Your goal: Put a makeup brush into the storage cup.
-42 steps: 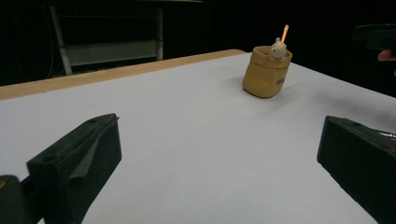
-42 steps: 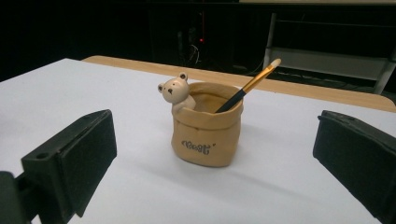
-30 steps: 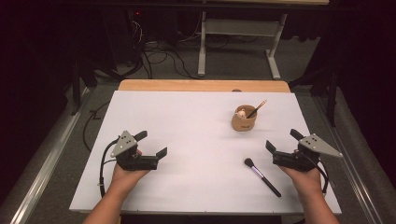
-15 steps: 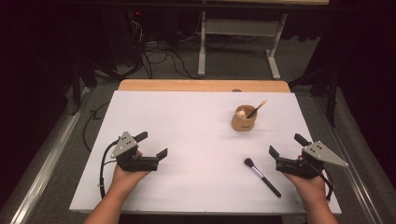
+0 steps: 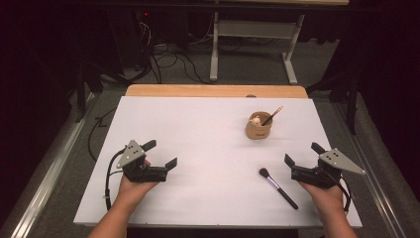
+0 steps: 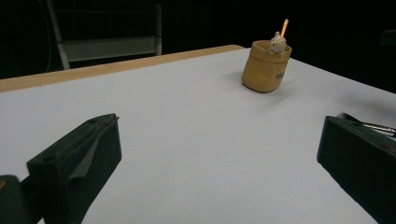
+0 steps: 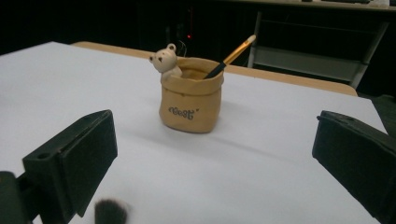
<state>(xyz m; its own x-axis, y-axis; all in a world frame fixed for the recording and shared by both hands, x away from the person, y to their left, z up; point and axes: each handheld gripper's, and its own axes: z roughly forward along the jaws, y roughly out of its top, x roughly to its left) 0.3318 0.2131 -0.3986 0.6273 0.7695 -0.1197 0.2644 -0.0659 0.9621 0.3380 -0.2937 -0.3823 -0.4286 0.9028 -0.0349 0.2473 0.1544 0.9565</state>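
A tan sack-shaped holder (image 5: pixel 259 127) with a small bear figure on its rim stands on the white table, right of centre; a brush with a light handle leans in it. The same holder (image 7: pixel 191 94) is straight ahead in the right gripper view and far right (image 6: pixel 266 65) in the left gripper view. A black makeup brush (image 5: pixel 277 187) lies flat on the table, just left of my right gripper (image 5: pixel 303 156). Its bristle tip (image 7: pixel 111 212) shows beside the right gripper's left jaw. My left gripper (image 5: pixel 160 154) rests at the table's left. Both stand open, holding nothing.
The white table (image 5: pixel 198 129) has a wooden strip (image 5: pixel 213 90) along its far edge. Beyond it stand a metal frame (image 5: pixel 252 34) and cables on the dark floor. A rail (image 5: pixel 54 168) runs along the left side of the table.
My right gripper has drifted slightly right and toward the near edge, away from the makeup brush. The left gripper has stayed in place.
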